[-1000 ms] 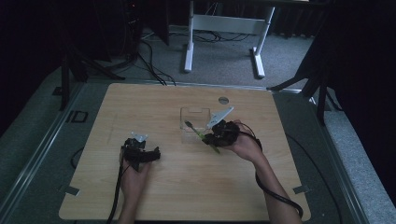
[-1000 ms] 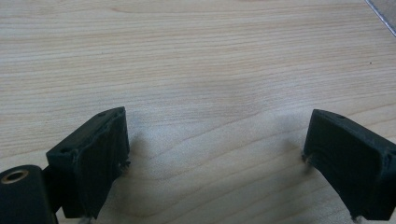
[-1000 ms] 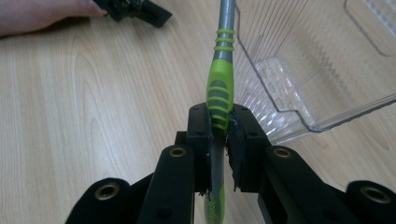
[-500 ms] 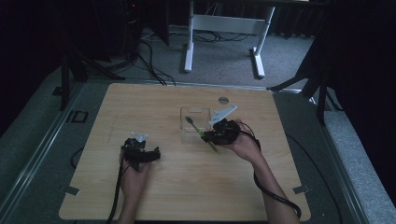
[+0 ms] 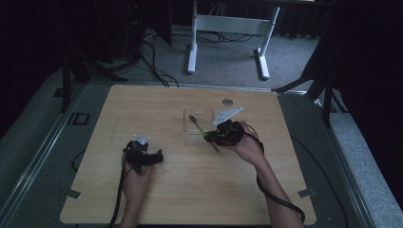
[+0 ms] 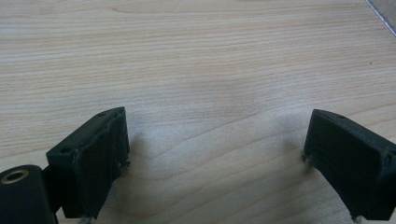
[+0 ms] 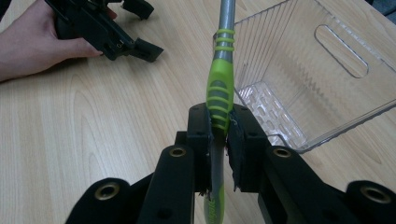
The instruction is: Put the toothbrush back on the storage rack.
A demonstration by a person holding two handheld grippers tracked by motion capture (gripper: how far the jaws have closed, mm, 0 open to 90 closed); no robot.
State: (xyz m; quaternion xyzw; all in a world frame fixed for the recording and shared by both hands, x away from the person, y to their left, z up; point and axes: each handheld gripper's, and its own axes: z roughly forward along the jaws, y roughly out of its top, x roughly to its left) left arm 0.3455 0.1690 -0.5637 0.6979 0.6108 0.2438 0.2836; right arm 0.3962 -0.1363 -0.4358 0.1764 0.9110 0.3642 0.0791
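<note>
Nothing has shifted since the earlier frames: both hands sit where they were, and the toothbrush leans at the same angle.

Nearest the person, the left tongs [image 5: 153, 156] rest low on the bench [image 5: 190, 190], held in the left hand [image 5: 135, 178]. In the left gripper view [image 6: 215, 154] their two black jaws stand wide apart with bare wood grain between them; they grip nothing and touch nothing but the board beneath.

A little farther in and to the right, the right hand [image 5: 247, 149] holds the right tongs [image 5: 209, 137]. In the right gripper view [image 7: 219, 140] the jaws are clamped tight on the toothbrush [image 7: 219, 93], the pads pressing on either side of its green ribbed handle. The handle's tail pokes out below the jaws toward the camera, and the grey neck rises away from them.

In the high view the toothbrush [image 5: 199, 127] slants up and away from the tongs, its head end over the clear plastic bin [image 5: 187, 126]. Whether the brush touches the bin's rim cannot be told. The bin stands on the bench just beside the right tongs, its slotted floor and a cut-out handle visible in the right gripper view [image 7: 345, 93].
</note>
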